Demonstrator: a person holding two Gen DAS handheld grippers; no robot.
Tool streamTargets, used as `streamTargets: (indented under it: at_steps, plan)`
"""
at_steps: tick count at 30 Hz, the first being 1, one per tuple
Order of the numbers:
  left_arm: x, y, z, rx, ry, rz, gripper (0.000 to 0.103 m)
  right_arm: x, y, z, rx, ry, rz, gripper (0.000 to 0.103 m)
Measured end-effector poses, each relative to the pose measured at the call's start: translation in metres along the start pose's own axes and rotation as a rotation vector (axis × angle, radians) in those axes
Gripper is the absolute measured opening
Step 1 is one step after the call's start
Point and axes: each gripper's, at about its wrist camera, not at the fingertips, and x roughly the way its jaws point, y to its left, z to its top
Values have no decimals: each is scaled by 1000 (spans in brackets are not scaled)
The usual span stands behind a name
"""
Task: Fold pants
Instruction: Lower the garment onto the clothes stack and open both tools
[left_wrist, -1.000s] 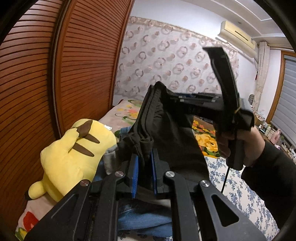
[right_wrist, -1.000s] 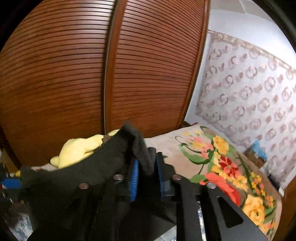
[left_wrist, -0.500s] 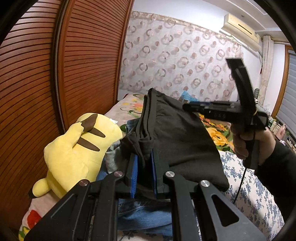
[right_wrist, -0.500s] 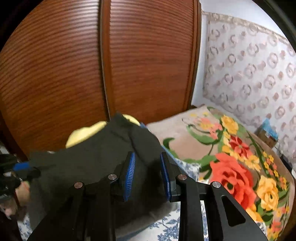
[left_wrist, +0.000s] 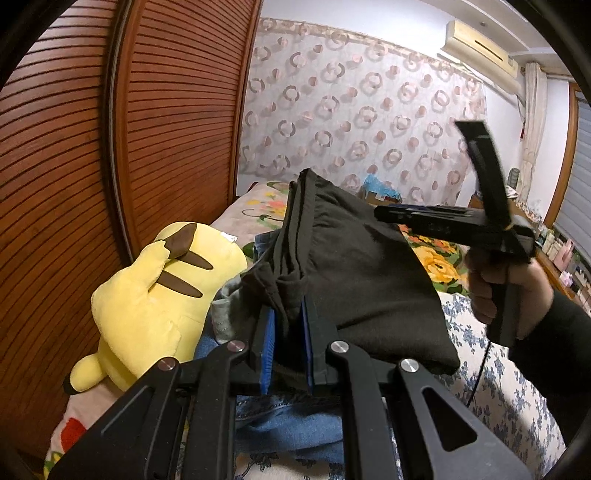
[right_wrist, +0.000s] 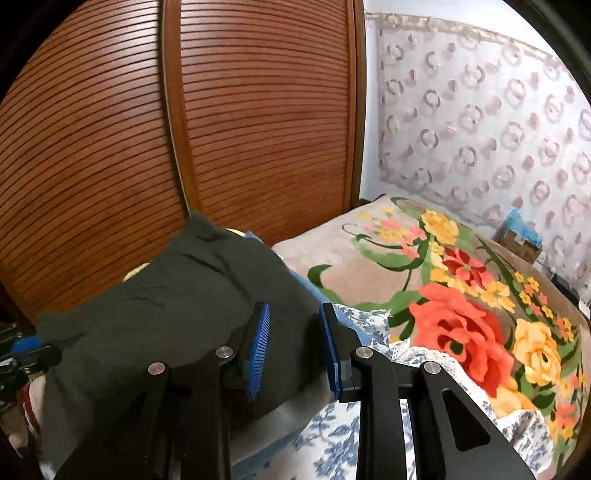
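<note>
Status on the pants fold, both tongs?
Left tongs shut on folded black pants. Right tongs open, pads clear of the cloth. Yellow plush toy beside the pile.

Plush toy crowds left; floral blanket right seems open.

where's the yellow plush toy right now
In the left wrist view the yellow plush toy lies at the left on the bed, against the slatted wooden wardrobe door, just left of the black pants and blue jeans.
</note>
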Motion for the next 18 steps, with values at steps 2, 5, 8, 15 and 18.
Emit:
streamTargets:
  at_steps: [2, 5, 8, 15, 18]
  plan:
    - [-4, -2, 0, 9, -2, 4, 15, -14, 8, -5, -2, -12, -6, 28]
    - [-11, -2, -1, 16, 0, 5, 29, -35, 20, -13, 6, -19, -8, 28]
    - [-20, -2, -3, 27, -9, 6, 44, -54, 30, -21, 6, -36, -5, 29]
    - [-44, -3, -11, 41, -37, 16, 80, -90, 52, -36, -5, -65, -7, 36]
    - [-55, -4, -14, 59, -48, 30, 85, -104, 59, -41, -6, -73, -11, 42]
